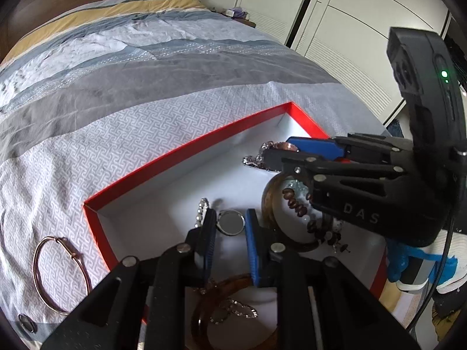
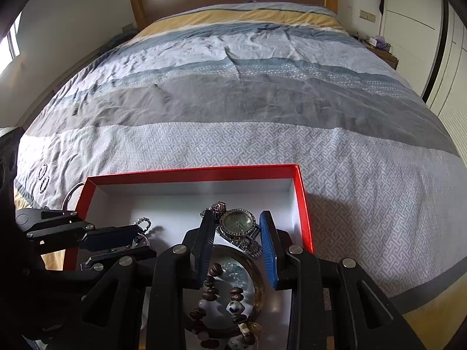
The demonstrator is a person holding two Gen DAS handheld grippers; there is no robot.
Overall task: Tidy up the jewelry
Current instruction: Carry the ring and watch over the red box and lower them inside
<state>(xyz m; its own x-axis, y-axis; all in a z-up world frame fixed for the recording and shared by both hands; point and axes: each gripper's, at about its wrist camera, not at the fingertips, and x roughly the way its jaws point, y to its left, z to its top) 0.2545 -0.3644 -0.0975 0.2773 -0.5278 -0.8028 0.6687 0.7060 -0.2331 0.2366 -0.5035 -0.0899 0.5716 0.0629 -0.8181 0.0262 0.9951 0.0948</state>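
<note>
**Most pieces in the box, a few left on the bedspread**

Several items already lie inside the red box (image 2: 303, 204): a watch (image 2: 238, 223) toward its far right corner, an amber bangle (image 1: 270, 204) just nearer than the watch, a brown bead bracelet (image 2: 210, 291) draped across that bangle, a small round silver piece (image 1: 231, 222) near the box's middle, and a sparkly chain (image 1: 201, 211) just left of it. A second amber bangle (image 1: 210, 306) with a silver chain (image 1: 236, 310) over it sits at the near edge of the box.

Left to do, judging by what lies outside: a thin metal bangle (image 1: 55, 274) on the bedspread (image 2: 233, 102), just left of the box's left wall, and two small hoop shapes (image 2: 43, 176) further left of the box, too small to identify. So the task looks well advanced but not finished.

Pose:
- Left gripper (image 1: 230, 245): reaches into the box from its near-left side, fingers parted and level over the box floor. The round silver piece sits between the fingertips; I cannot tell whether it is touched. Nothing is clearly held.
- Right gripper (image 2: 238, 250): over the right half of the box, pointing at its far wall, fingers spread on either side of the watch, not closed on it. Whether the pads touch the watch band I cannot tell.
</note>
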